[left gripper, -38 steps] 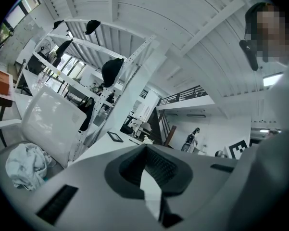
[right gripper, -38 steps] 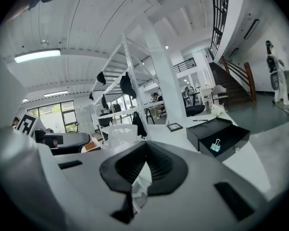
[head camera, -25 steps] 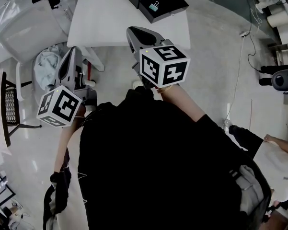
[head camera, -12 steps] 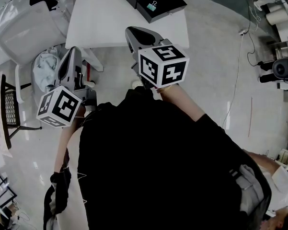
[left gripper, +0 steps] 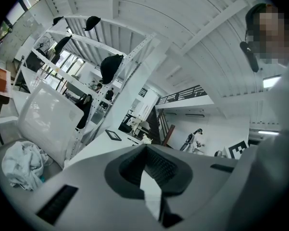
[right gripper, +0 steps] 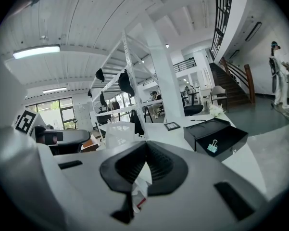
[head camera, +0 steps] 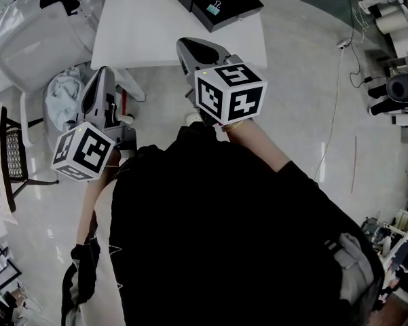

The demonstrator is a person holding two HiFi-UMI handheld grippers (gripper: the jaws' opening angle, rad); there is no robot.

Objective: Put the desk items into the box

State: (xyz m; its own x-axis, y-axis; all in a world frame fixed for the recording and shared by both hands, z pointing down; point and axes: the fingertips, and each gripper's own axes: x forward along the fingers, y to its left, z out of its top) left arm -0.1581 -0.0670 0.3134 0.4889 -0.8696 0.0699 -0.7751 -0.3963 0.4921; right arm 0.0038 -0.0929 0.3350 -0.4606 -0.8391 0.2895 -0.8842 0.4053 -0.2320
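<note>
The left gripper (head camera: 103, 71) is held low beside the person, off the tabletop (head camera: 156, 32). Its jaws are pressed together at the tips and hold nothing. The right gripper (head camera: 183, 43) is higher, at the near edge of the tabletop, and points toward the box. Its jaws are shut tight too, with nothing in them.

Far back on the tabletop lies a small dark frame (right gripper: 172, 125), outside the box. To its right sits the black box (head camera: 237, 0), open. A little blue-green clip (head camera: 214, 8) lies inside it.

This could be a pause with more things to put in, or the clip could be the last one. Either way, I think it is smart to look over the tabletop well and hold both grippers clear of the box so it does not get bumped.
</note>
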